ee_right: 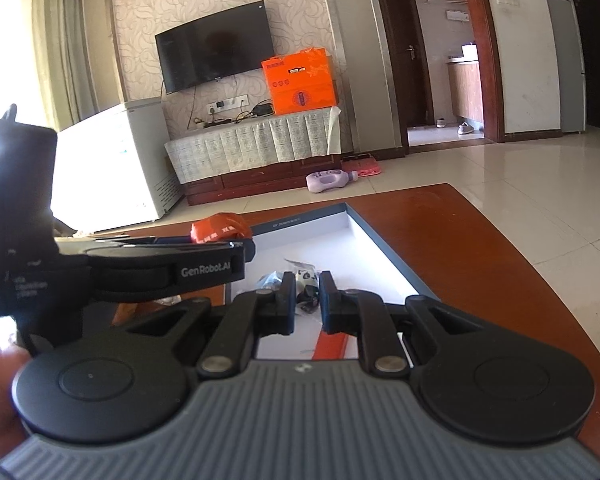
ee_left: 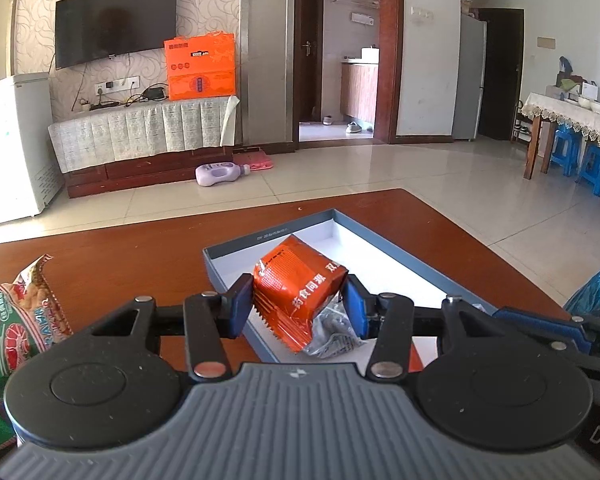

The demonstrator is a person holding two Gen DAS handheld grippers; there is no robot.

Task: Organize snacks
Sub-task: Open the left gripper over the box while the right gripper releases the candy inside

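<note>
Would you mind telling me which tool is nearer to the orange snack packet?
Left. The left tool grips the orange snack packet; the right tool sits shut beside it, apart.

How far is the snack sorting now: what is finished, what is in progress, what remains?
Done: one clear-wrapped snack already lies in the shallow blue box. In hand: the left gripper holds an orange packet above the box. Left: release that packet, then move the green prawn-cracker bag lying on the table. The right gripper is shut and empty.
</note>
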